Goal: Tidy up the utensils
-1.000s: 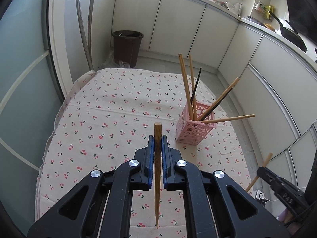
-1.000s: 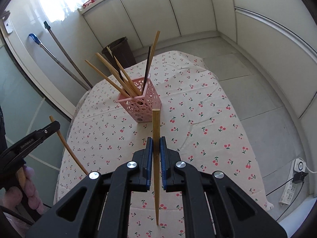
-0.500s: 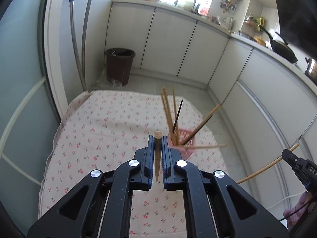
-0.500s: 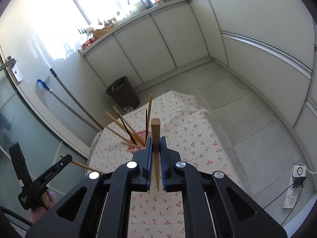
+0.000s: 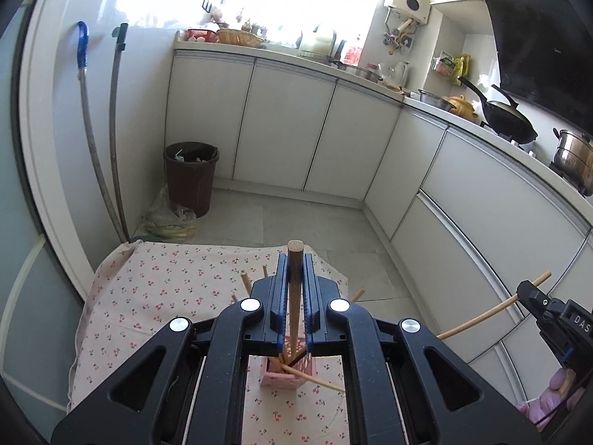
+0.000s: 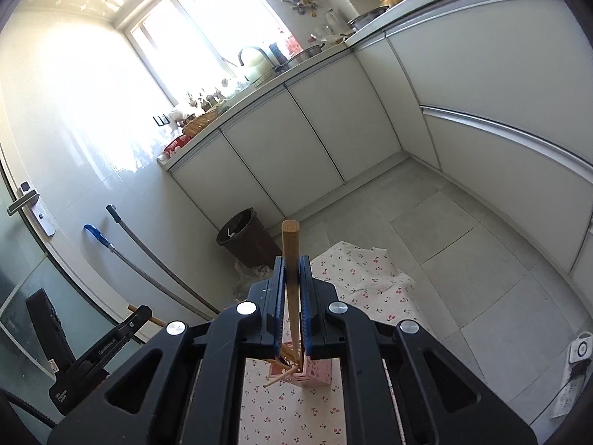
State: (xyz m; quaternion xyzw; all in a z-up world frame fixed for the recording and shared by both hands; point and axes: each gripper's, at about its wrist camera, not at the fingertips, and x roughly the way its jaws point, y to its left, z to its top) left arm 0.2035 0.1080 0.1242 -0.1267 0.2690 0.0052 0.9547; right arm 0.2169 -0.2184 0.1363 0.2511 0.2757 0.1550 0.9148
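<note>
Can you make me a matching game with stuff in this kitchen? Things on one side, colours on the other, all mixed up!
Things:
1. chopstick holder
2. bin
3. mop handle tip
4. wok

Colours:
A. black
B. pink
C. blue
D. dark brown

Pairs: 1-B, 2-D, 3-C, 4-A

A table [image 5: 155, 289] draped in a pale cloth [image 5: 122, 315] printed with small red cherries carries the things. A pink perforated holder [image 5: 276, 378] stands upright directly on the cloth, with wooden chopsticks [image 5: 315, 380] leaning out of it. The table itself stands on a grey tiled floor [image 6: 463, 230]
</note>
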